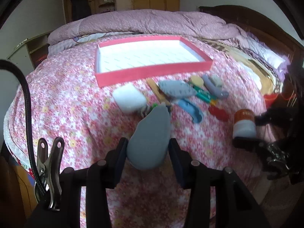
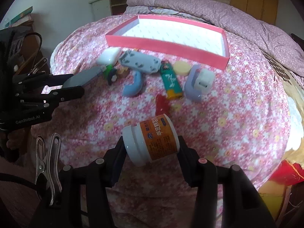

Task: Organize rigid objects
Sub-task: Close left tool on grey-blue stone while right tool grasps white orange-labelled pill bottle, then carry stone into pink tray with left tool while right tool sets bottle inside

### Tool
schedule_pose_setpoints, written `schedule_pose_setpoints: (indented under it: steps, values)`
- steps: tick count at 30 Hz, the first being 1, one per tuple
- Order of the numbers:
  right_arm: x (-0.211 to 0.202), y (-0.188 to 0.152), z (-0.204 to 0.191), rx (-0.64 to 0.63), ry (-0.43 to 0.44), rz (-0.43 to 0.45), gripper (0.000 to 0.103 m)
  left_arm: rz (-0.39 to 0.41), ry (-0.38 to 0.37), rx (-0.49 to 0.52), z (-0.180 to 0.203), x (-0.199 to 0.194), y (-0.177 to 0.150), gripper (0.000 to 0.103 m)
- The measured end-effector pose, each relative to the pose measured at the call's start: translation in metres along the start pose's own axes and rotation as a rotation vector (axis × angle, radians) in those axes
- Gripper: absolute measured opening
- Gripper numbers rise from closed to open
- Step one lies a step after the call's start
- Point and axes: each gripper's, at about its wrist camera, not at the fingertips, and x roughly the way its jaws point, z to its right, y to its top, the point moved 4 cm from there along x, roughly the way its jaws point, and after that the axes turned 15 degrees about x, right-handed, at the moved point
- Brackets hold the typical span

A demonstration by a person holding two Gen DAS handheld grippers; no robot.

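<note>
Above a floral bed [image 2: 237,102], the left gripper [image 1: 148,148] clamps a grey oval piece [image 1: 150,133] (jaws tight); the right gripper [image 2: 151,148] pinches an orange-labelled jar [image 2: 152,140].

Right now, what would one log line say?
left gripper: holds grey piece | right gripper: holds jar | tray: empty

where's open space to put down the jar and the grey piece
The red-rimmed tray is bare inside, the largest free patch. The floral bedspread is also open between the item cluster and both grippers. It is crowded just before the tray's near rim, where the white case, the green lighter and others sit packed.
</note>
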Motion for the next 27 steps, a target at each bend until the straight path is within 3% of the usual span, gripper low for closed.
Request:
schedule_pose_setpoints:
  steps: [8,27]
  values:
    - [-0.004,0.027,0.007,0.072,-0.004,0.052,0.052,0.013,0.037,-0.026,-0.012,0.002,0.021,0.047]
    - [0.001,0.104,0.018,0.088,-0.033,0.136,0.052,0.082,0.077,-0.030,-0.032,0.022,0.092,0.047]
